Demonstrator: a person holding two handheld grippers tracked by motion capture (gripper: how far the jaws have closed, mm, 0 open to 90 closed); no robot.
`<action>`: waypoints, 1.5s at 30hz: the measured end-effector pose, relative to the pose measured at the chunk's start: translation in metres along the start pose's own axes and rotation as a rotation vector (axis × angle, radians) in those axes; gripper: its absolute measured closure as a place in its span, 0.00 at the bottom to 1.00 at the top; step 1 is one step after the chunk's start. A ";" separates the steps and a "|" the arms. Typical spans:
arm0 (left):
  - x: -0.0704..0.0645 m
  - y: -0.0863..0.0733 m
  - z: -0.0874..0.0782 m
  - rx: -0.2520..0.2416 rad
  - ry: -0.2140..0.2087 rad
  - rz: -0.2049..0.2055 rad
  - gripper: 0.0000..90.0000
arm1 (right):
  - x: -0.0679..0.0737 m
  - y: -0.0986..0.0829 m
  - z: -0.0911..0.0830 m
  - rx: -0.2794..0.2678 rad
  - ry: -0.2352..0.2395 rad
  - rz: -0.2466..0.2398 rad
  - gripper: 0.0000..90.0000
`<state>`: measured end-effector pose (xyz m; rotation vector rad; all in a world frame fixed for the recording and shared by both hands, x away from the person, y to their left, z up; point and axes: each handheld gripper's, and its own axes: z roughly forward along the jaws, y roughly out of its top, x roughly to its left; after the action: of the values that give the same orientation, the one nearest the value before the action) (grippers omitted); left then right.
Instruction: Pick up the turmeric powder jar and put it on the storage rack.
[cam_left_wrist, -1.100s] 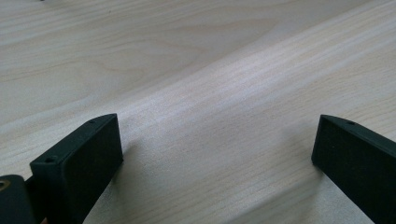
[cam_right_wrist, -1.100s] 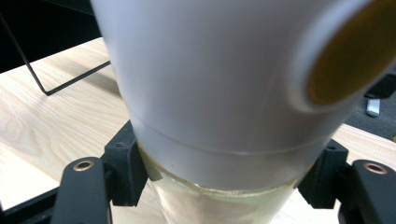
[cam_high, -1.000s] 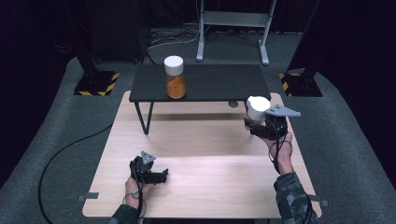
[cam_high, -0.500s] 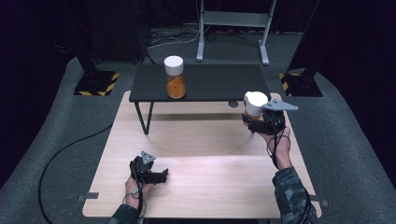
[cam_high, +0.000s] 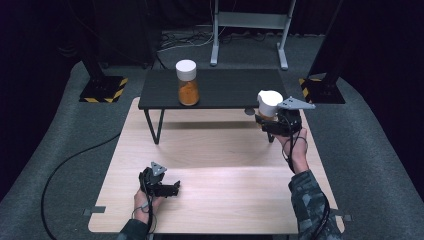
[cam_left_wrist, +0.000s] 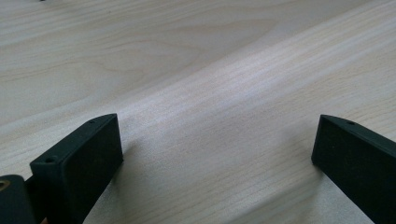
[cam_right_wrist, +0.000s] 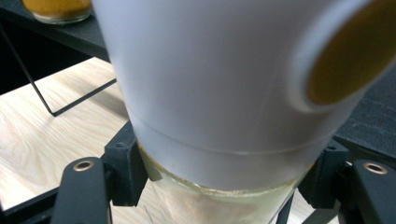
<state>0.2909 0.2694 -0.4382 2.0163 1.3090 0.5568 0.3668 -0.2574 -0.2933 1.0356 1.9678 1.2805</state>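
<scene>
A glass jar with a white lid (cam_high: 270, 101) is held just above the front right edge of the black shelf (cam_high: 220, 90), and my right gripper (cam_high: 268, 120) is shut on its glass body. In the right gripper view the white lid (cam_right_wrist: 210, 70) looms large, with both jaws pressed on the glass (cam_right_wrist: 210, 198) beneath it. A second jar (cam_high: 186, 82), white-lidded and full of orange powder, stands upright on the shelf's left half; its base (cam_right_wrist: 56, 9) shows at the top left. My left gripper (cam_high: 169, 189) rests low on the wooden table (cam_high: 225, 165), open, with bare wood (cam_left_wrist: 217, 154) between its jaws.
The black shelf stands on thin metal legs (cam_high: 159, 127) over the table's far part. Dark stands with yellow-striped bases (cam_high: 102, 89) sit on the grey floor behind. A black cable (cam_high: 65, 165) runs along the floor at the left.
My right gripper has carried its jar a little up and away, closer to the shelf's front right edge. The left gripper has stayed put.
</scene>
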 end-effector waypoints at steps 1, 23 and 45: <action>0.000 0.000 0.000 0.000 0.000 0.000 0.01 | 0.000 0.001 0.000 -0.001 -0.001 0.002 0.33; 0.001 0.000 0.000 0.001 -0.003 0.003 0.02 | -0.003 0.027 0.004 -0.017 0.005 -0.006 0.33; 0.001 0.000 0.000 -0.002 -0.003 -0.001 0.02 | -0.001 0.054 0.019 -0.043 0.018 -0.010 0.33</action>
<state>0.2917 0.2700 -0.4385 2.0141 1.3070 0.5535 0.3982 -0.2355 -0.2506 0.9954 1.9484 1.3249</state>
